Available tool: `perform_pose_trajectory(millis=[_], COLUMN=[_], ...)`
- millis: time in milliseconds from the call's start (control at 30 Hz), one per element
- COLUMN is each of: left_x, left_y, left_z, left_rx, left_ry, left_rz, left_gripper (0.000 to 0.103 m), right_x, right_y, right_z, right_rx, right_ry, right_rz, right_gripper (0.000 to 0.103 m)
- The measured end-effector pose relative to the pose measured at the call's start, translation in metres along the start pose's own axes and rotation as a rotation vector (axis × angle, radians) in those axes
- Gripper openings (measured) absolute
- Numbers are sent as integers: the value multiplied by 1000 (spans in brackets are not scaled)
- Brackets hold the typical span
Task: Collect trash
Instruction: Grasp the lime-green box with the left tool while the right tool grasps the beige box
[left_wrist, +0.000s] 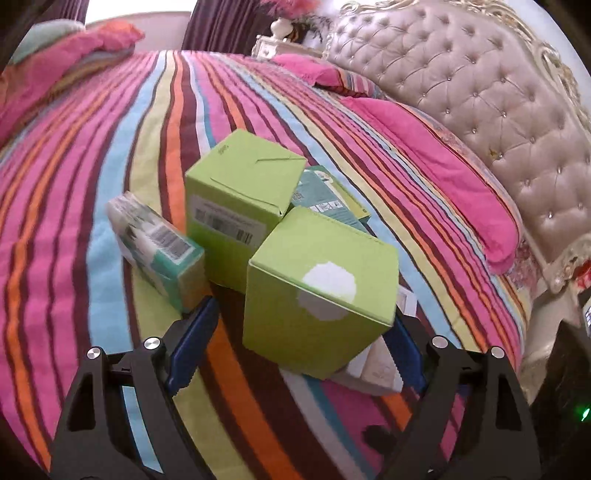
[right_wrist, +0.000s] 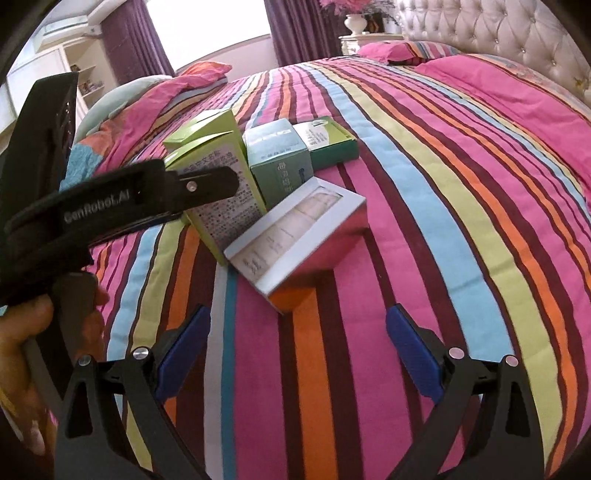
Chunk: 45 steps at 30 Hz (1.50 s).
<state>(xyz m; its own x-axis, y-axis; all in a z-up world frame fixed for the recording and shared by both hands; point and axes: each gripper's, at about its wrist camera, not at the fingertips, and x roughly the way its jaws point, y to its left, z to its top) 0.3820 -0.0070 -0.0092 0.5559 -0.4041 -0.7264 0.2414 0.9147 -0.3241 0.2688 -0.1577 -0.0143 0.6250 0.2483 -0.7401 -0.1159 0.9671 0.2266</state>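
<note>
Right wrist — strap reads "GenRobot.AI", left claw astride green box

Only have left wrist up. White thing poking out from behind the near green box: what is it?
Observer: A flat white box with a beige panel on its face, sitting tilted next to the green box.
Operator: Right gripper on it?
Observer: No. The right gripper is open and short of the white box, with only bedspread between its fingers.
Operator: Any markings on the green box's other side?
Observer: Yes, that side is covered in dense printed text.
</note>
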Motion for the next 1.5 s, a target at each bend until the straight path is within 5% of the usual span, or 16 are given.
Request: perform_pose_trajectory(millis=[133,700,800,900,1233,1500], left_x=[9,15,14,12,-23,-69], left_y=[0,6,2,-3,-5,-6], left_z=[7,21,19,13,-30,-86], left_rx=[-34,-100,-75,-62,-62,-121], left_ry=[47,115,121,120,64,24], left_rz=[-41,-50,-41,-31,-4,-55], left_gripper=[66,64,64,63,62,62], right_x=[8,40,31,24,-1,-26], right_y=[10,15,0,-18,-67,-89], right_z=[9,26,27,28,16,-4], right_rx=[3,-82,-60,-32,108,218], right_ry=[-25,19,-5,-15,21,31], right_rz=[-42,-155,-121,-87,130,265], right_gripper=[92,89,70,63,52,52])
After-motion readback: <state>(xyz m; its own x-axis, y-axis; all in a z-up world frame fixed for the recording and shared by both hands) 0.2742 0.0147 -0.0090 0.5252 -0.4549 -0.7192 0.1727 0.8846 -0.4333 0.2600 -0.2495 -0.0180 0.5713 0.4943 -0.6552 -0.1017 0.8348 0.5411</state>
